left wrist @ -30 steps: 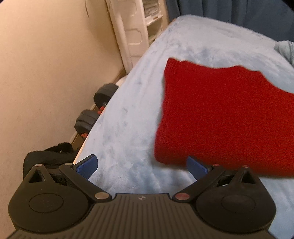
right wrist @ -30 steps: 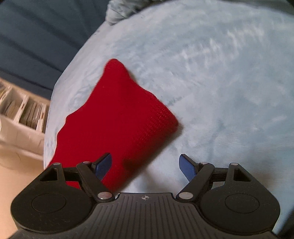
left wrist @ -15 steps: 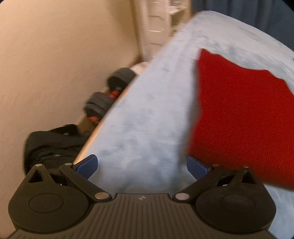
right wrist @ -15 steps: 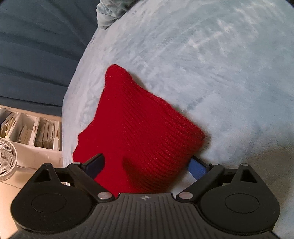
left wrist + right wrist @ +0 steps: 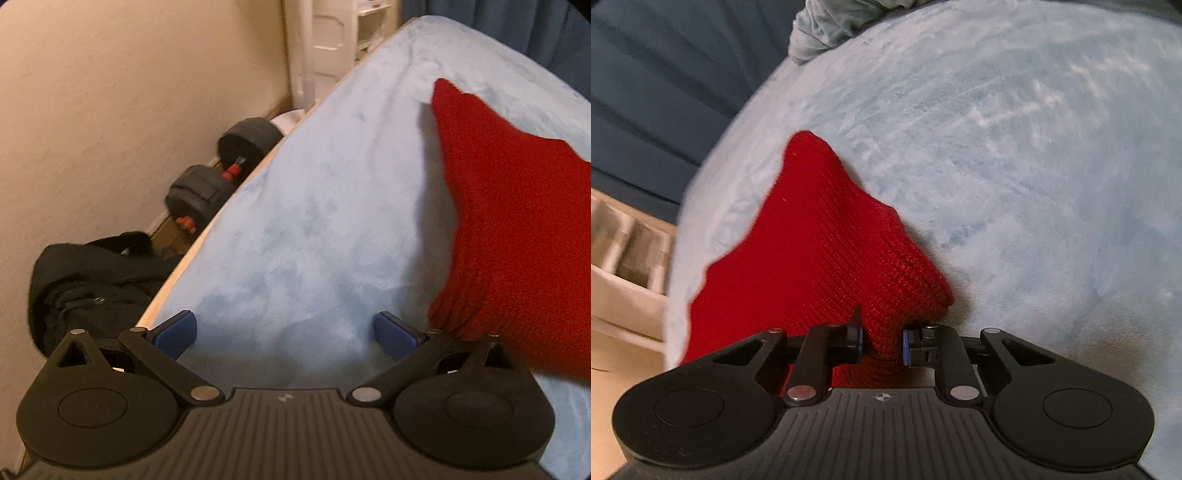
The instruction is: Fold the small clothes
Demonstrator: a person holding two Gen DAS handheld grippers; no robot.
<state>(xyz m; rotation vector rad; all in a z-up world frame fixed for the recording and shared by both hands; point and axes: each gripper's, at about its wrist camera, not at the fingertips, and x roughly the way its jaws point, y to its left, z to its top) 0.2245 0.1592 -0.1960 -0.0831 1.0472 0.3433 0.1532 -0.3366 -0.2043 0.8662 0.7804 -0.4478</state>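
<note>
A folded red knit garment lies on the light blue fleece blanket of a bed. My right gripper is shut on the garment's near corner, which bunches up between the blue pads. In the left wrist view the same red garment fills the right side. My left gripper is open and empty over bare blanket, just left of the garment's near edge.
The bed's left edge drops to the floor, where black dumbbells and a black bag lie by a beige wall. A white shelf unit stands behind. A crumpled light blue cloth lies at the far edge, by dark blue curtains.
My right gripper moved in over the garment's corner and shut on it, bunching it up. My left gripper swung left, off the garment, and stayed open.
</note>
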